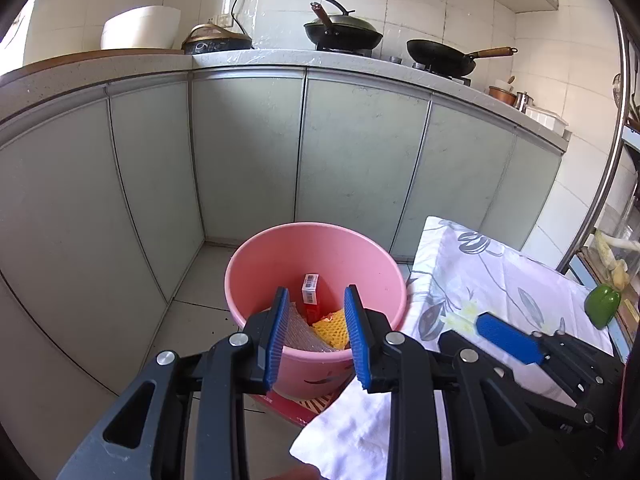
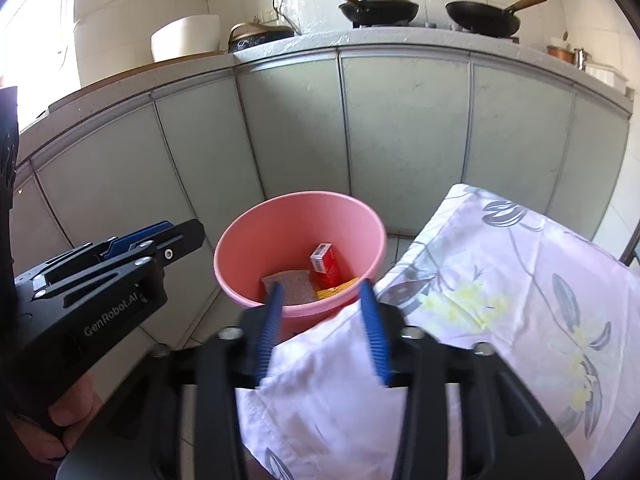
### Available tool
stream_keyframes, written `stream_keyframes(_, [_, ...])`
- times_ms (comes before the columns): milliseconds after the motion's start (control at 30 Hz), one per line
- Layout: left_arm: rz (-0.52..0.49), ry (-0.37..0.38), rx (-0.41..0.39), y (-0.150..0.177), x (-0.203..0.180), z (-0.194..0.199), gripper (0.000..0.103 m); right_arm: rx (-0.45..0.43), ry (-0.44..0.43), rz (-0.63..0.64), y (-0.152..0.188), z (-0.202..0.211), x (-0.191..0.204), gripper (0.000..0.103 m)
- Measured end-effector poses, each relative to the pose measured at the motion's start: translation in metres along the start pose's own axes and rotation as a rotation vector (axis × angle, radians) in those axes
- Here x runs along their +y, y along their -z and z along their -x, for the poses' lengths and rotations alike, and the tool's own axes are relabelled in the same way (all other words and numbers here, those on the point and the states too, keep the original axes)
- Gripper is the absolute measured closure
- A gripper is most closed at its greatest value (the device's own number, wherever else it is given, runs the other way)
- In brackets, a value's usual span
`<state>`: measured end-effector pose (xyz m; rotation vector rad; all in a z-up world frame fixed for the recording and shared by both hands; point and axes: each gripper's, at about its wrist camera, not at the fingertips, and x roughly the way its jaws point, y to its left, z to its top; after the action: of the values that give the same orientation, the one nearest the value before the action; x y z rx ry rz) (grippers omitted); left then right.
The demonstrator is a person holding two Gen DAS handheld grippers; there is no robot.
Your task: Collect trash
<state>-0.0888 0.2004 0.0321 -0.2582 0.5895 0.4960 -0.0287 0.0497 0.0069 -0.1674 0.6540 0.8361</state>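
Note:
A pink bucket (image 1: 256, 264) stands on the floor by the cabinets; it also shows in the right wrist view (image 2: 256, 240). Inside lie a red box (image 1: 311, 300), a yellow foam net (image 1: 332, 326) and a piece of bubble wrap (image 1: 298, 330). My left gripper (image 1: 316, 300) is open and empty, above the bucket's near rim. My right gripper (image 2: 322, 292) is open and empty, over the corner of the flowered cloth (image 2: 500, 300), just right of the bucket. Its blue pad shows in the left wrist view (image 1: 508, 336).
The cloth-covered table (image 1: 500, 280) stands right of the bucket. A green pepper (image 1: 602, 306) sits at its far right. Grey cabinets (image 1: 248, 152) close the corner behind. Pans (image 1: 440, 56) and a white pot (image 1: 140, 28) stand on the counter. A red mat (image 1: 296, 406) lies under the bucket.

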Motion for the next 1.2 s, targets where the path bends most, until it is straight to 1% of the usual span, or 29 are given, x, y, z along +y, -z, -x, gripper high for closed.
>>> stream_keyframes(400, [-0.03, 0.004, -0.003, 0.01, -0.012, 0.013, 0.075, -0.02, 0.033, -0.011, 0.011, 0.017, -0.005, 0.057])
stream_keyframes(1200, [-0.053, 0.006, -0.009, 0.014, -0.02, 0.016, 0.075, -0.01, 0.048, -0.016, 0.018, 0.014, -0.008, 0.057])
